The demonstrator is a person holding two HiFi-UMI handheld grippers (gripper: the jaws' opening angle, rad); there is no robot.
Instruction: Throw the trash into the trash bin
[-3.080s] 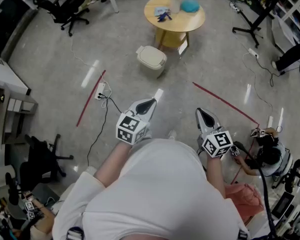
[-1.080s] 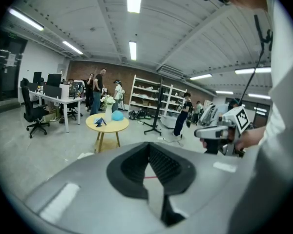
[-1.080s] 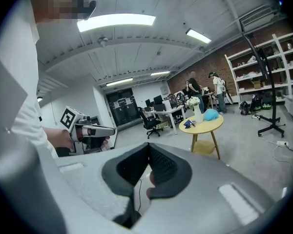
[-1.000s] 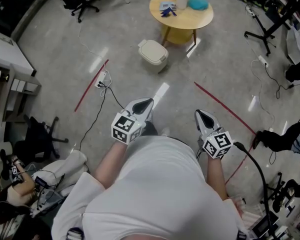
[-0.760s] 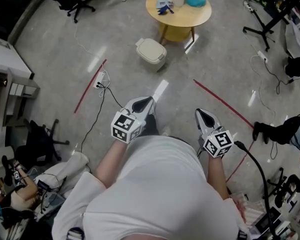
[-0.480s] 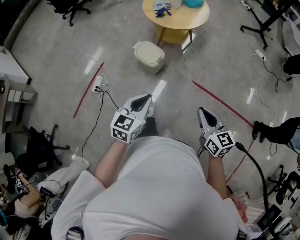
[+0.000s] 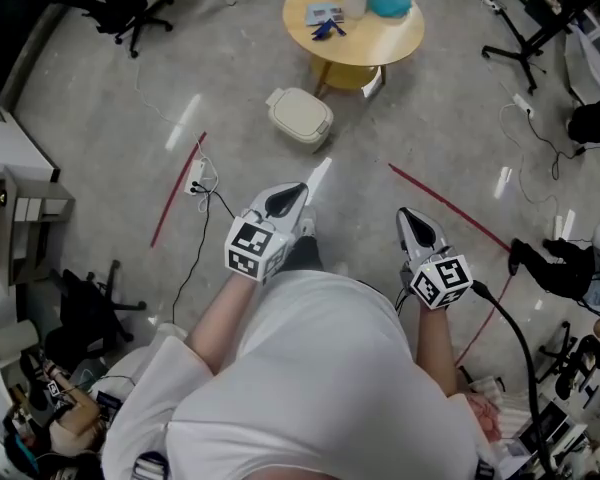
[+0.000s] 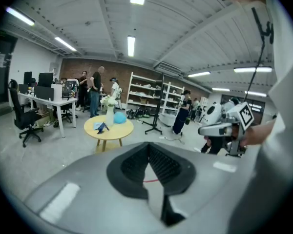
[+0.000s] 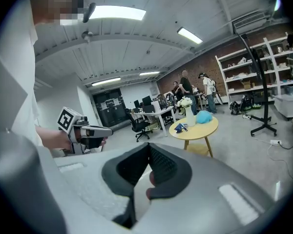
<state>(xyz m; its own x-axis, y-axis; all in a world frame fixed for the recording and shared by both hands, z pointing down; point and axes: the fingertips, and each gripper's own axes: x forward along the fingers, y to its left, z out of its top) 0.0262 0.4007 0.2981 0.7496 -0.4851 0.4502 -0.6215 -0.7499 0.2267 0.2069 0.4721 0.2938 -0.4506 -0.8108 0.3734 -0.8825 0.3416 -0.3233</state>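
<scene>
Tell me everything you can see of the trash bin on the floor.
The trash bin is a small cream-coloured box with rounded corners, plastic by its look. Its lid is shut. It stands upright on the grey floor, just in front of the round yellow table, close to its legs. Whether it touches them cannot be told. Nothing rests on it. Only the head view shows it.

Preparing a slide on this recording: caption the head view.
From above, a person holds the left gripper and right gripper shut, facing a closed trash bin beside a round yellow table.
</scene>
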